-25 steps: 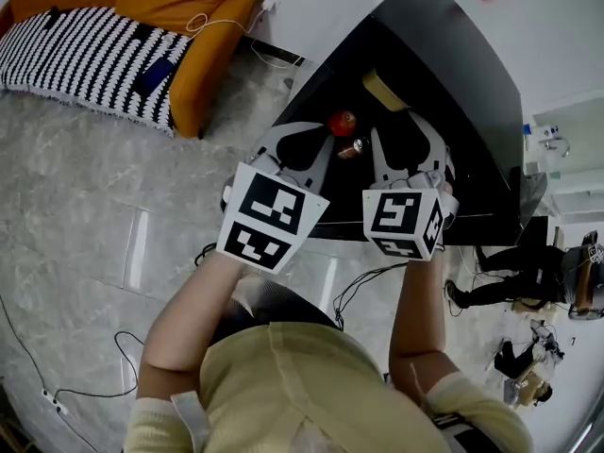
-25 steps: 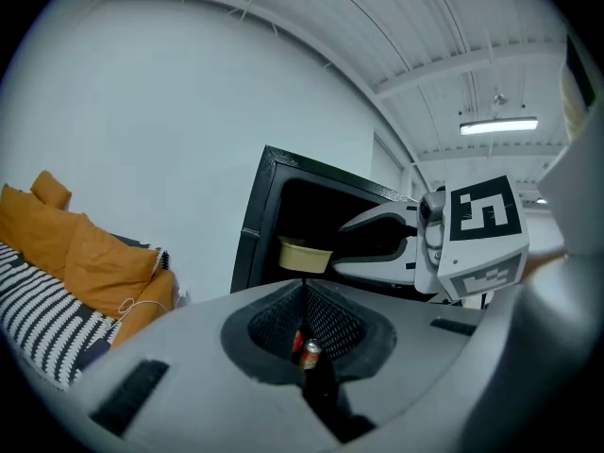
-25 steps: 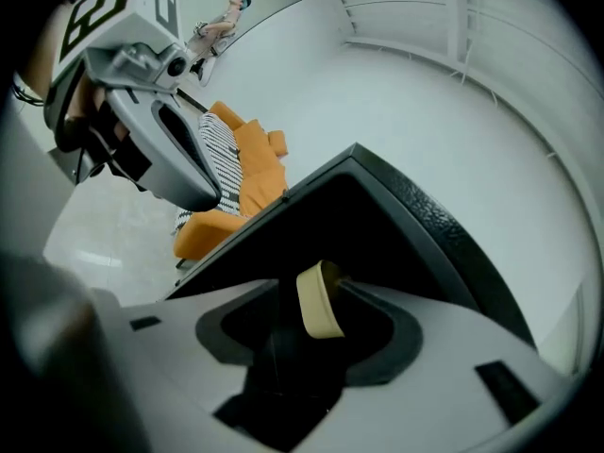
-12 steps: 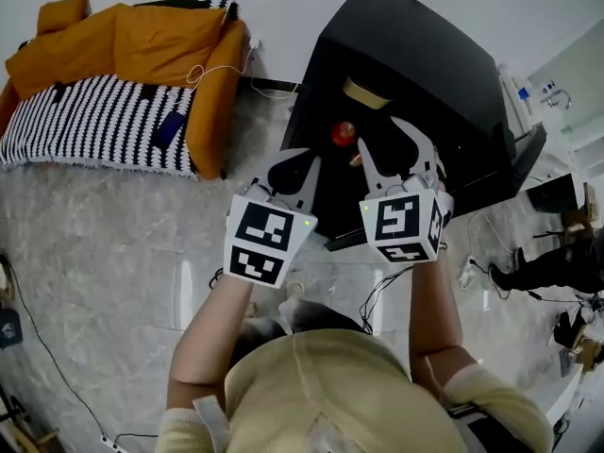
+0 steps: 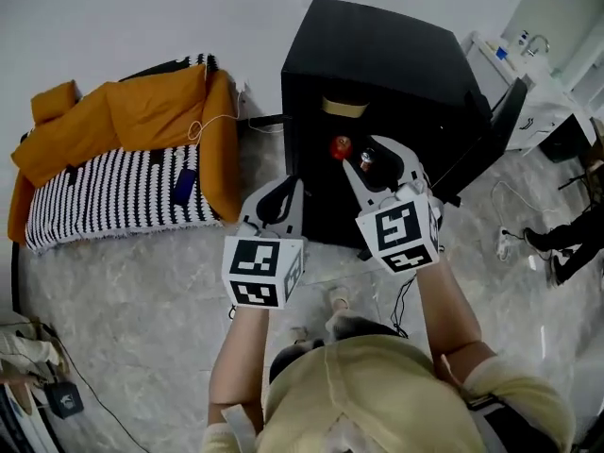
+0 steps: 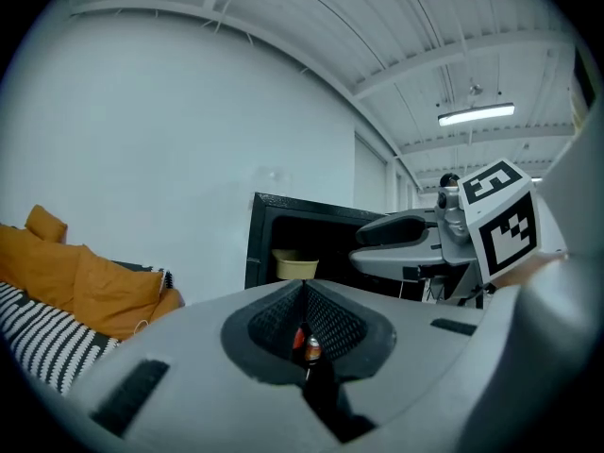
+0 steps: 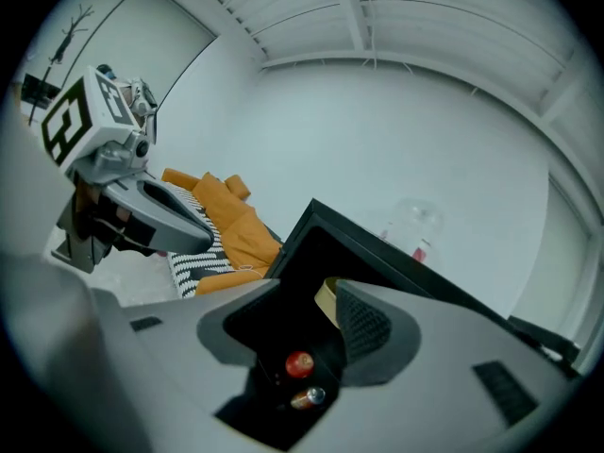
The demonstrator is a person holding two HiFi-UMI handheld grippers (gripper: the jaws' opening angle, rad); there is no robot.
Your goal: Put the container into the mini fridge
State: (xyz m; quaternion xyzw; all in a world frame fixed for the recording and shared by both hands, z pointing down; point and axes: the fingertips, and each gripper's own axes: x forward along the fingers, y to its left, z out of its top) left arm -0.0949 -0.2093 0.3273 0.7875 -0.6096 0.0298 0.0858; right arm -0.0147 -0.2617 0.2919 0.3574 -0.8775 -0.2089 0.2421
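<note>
A black mini fridge (image 5: 387, 55) stands with its door (image 5: 486, 135) swung open to the right. On its upper shelf sits a tan container (image 5: 344, 108), also visible in the left gripper view (image 6: 295, 267) and the right gripper view (image 7: 327, 297). Below it lie a red round thing (image 5: 340, 146) and a small can (image 5: 368, 159). My right gripper (image 5: 379, 161) hovers open and empty in front of the fridge mouth. My left gripper (image 5: 285, 194) hangs lower left, before the fridge's front corner, jaws shut on nothing.
An orange sofa (image 5: 132, 121) with a black-and-white striped blanket (image 5: 113, 201) lies left of the fridge. Cables (image 5: 90, 385) trail over the grey floor. White furniture (image 5: 528, 92) and a person's legs (image 5: 562, 243) are at the right.
Both grippers have drawn back from the fridge opening, and the fridge now sits farther off. The left gripper has dropped lower and its jaws have come together.
</note>
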